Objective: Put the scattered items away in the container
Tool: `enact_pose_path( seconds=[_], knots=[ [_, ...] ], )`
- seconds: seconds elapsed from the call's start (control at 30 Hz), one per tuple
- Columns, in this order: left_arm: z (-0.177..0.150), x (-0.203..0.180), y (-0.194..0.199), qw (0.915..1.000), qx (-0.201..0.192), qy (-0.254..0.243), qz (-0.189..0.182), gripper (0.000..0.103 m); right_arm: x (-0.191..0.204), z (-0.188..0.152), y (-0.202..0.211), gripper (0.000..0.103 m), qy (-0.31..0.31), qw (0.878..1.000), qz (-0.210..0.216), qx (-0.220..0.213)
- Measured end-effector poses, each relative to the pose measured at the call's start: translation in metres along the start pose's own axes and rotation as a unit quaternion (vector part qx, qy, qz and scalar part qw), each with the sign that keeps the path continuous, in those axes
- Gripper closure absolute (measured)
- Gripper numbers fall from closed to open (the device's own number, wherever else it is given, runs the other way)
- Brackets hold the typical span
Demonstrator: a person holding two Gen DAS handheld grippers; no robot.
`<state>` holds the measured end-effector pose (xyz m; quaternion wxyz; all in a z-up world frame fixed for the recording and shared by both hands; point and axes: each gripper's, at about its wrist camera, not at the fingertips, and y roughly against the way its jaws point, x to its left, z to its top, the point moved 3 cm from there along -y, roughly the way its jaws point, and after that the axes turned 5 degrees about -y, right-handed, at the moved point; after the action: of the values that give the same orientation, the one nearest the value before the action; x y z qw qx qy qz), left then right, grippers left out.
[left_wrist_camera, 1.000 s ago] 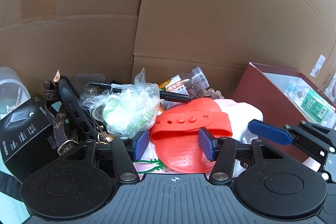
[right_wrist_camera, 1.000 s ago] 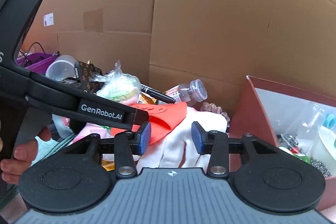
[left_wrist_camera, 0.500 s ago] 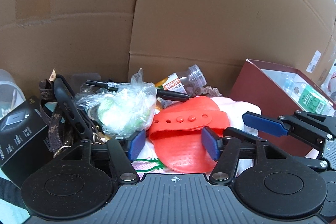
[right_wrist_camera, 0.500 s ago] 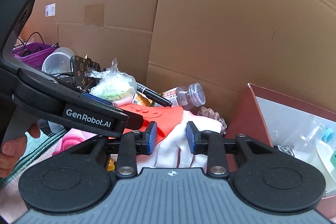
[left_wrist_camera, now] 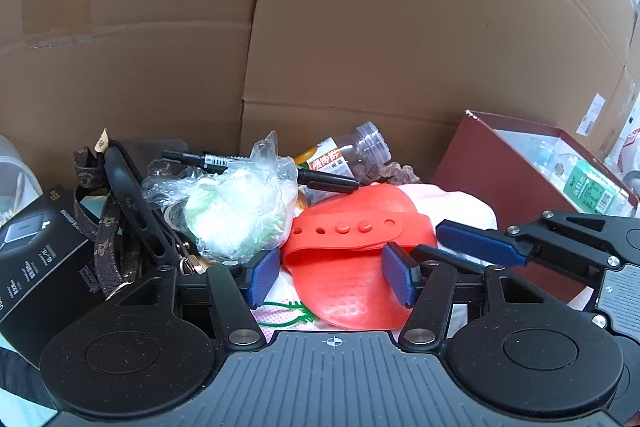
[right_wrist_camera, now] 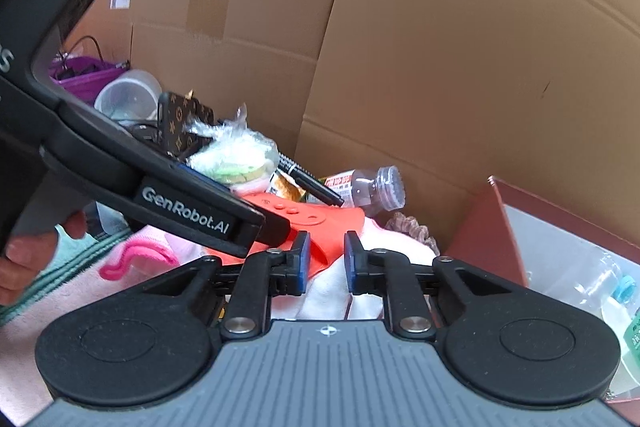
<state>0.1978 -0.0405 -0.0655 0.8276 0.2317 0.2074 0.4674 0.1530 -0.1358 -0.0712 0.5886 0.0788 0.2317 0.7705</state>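
A red silicone mitt point(left_wrist_camera: 352, 263) lies on white cloth point(left_wrist_camera: 464, 207) in a pile of scattered items. My left gripper point(left_wrist_camera: 332, 277) is open, its jaws standing either side of the mitt's near part. My right gripper point(right_wrist_camera: 324, 261) is narrowly open just over the mitt's edge point(right_wrist_camera: 320, 223) and the white cloth point(right_wrist_camera: 332, 295), holding nothing; it also shows at the right of the left wrist view point(left_wrist_camera: 476, 243). The dark red box point(left_wrist_camera: 520, 163) with bottles inside stands at the right.
A bagged green item point(left_wrist_camera: 236, 211), a black marker point(left_wrist_camera: 320, 179), a clear plastic bottle point(left_wrist_camera: 348, 155), a brown patterned strap point(left_wrist_camera: 108, 227) and a black carton point(left_wrist_camera: 36, 251) lie in the pile. A cardboard wall point(left_wrist_camera: 320, 27) stands behind. A pink hook point(right_wrist_camera: 136, 255) lies on a towel.
My right gripper's jaws have narrowed and it has moved in toward the mitt's edge. My left gripper's jaws have widened slightly around the mitt.
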Motion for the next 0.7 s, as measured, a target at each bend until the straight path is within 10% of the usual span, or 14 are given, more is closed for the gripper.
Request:
enact_pose_path(
  seconds=[0.7],
  knots=[
    [-0.002, -0.014, 0.004, 0.9994, 0.012, 0.002, 0.032, 0.046, 0.001, -0.005, -0.004, 0.078, -0.047, 0.999, -0.017, 0.019]
  ],
)
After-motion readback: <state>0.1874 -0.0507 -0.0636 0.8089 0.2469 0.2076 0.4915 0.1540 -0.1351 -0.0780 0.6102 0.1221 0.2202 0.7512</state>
